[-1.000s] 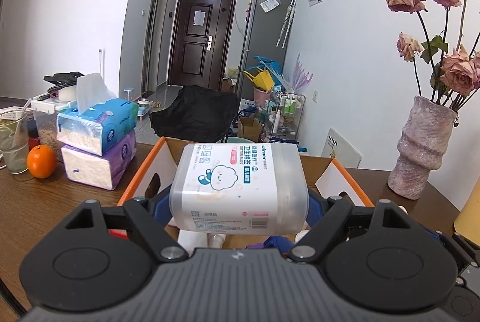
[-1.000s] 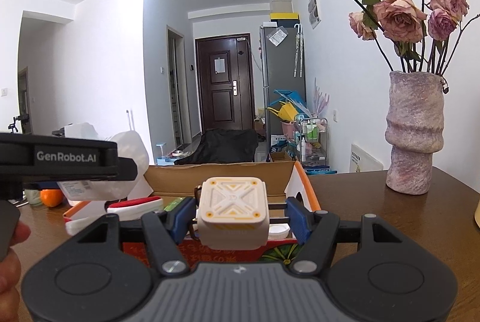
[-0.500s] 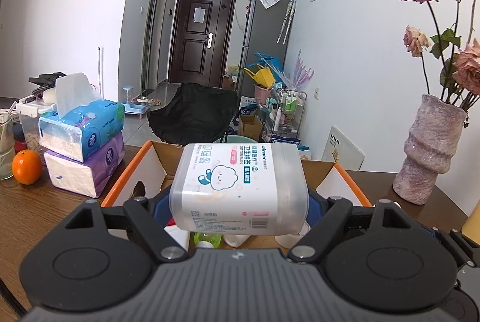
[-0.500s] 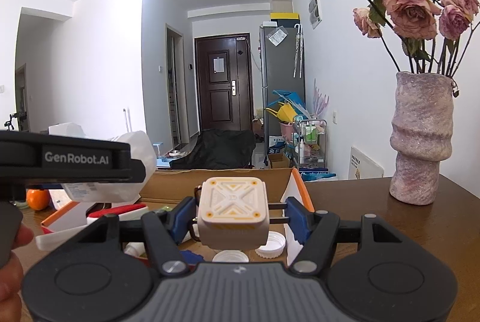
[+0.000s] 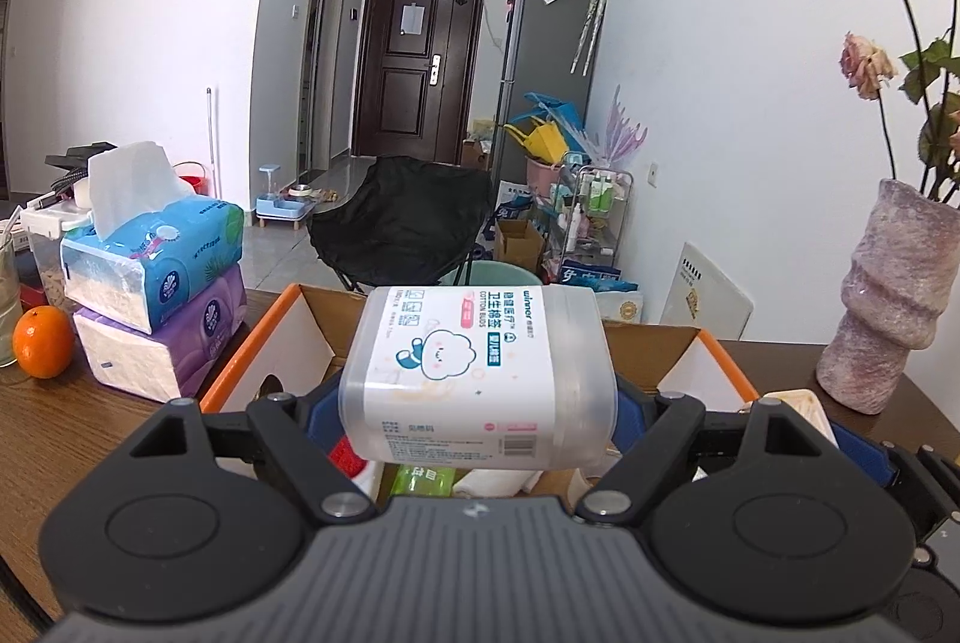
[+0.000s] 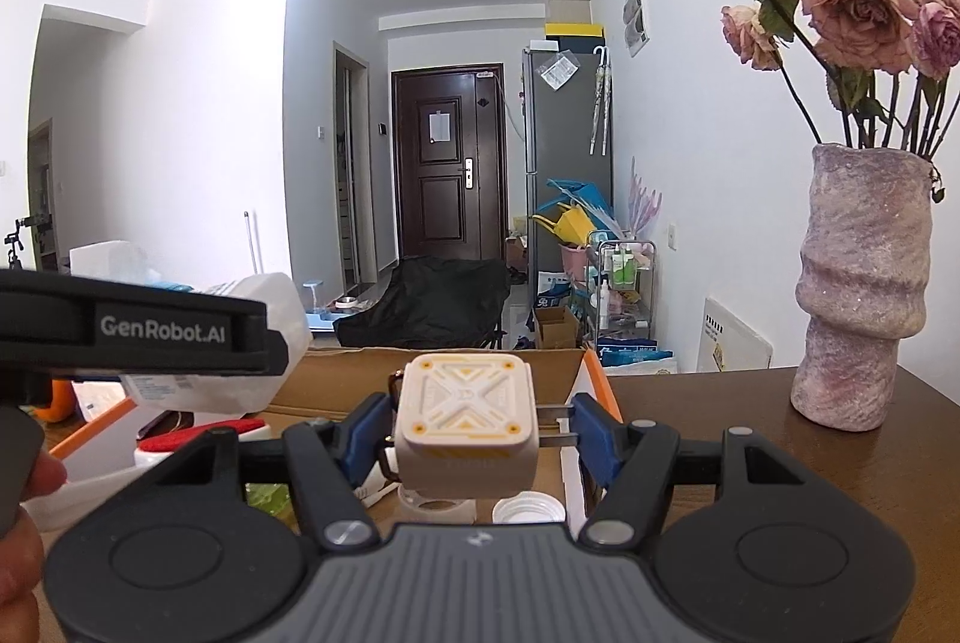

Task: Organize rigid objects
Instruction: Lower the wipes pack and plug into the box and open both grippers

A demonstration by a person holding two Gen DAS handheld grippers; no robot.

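Note:
My left gripper (image 5: 477, 418) is shut on a clear cotton buds box (image 5: 477, 373) with a white label, held above an open cardboard box (image 5: 282, 337) with orange edges. My right gripper (image 6: 471, 430) is shut on a white cube with yellow trim (image 6: 465, 424), held above the same cardboard box (image 6: 591, 373) near its right wall. Inside the box lie a green bottle (image 5: 423, 481), white lids (image 6: 528, 511) and a red-topped item (image 6: 201, 436). The left gripper's body (image 6: 138, 331) shows at the left of the right wrist view.
Two stacked tissue packs (image 5: 156, 277) and an orange (image 5: 43, 349) sit on the wooden table (image 5: 72, 439) left of the box. A pink vase with dried roses (image 6: 858, 295) stands at the right. A black chair (image 5: 408, 223) is beyond the table.
Both grippers have moved forward over the cardboard box, so more of its inside shows. Both still hold their objects.

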